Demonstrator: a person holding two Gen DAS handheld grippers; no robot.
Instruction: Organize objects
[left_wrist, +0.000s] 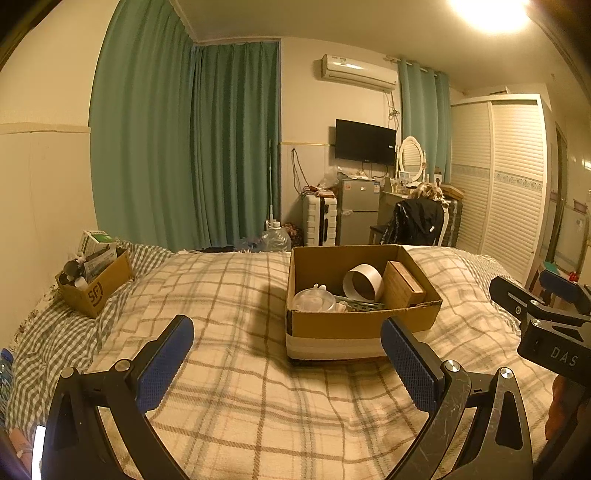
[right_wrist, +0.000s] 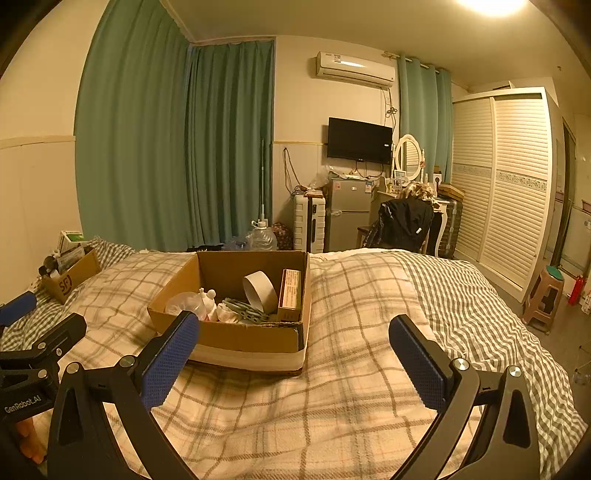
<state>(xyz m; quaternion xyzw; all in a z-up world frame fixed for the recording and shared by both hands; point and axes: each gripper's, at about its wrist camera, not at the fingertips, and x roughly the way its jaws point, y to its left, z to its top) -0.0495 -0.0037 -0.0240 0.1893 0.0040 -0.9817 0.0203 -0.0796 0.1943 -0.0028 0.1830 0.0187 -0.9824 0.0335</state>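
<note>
An open cardboard box (left_wrist: 354, 325) sits on the plaid bed and also shows in the right wrist view (right_wrist: 243, 338). It holds a white tape roll (left_wrist: 362, 282), a brown carton (left_wrist: 402, 286), a clear plastic lid (left_wrist: 314, 301) and small items. A smaller SF cardboard box (left_wrist: 94, 290), full of items, stands at the bed's far left. My left gripper (left_wrist: 288, 345) is open and empty, hovering in front of the big box. My right gripper (right_wrist: 295, 345) is open and empty, just right of that box.
The plaid blanket (right_wrist: 354, 369) covers the bed. Beyond the foot are green curtains (left_wrist: 184, 147), a water jug (left_wrist: 275, 238), a white suitcase (left_wrist: 319, 221), a small fridge (left_wrist: 358, 210), a chair with a black jacket (left_wrist: 417, 221) and a wardrobe (left_wrist: 498, 177). A stool (right_wrist: 546, 295) stands at right.
</note>
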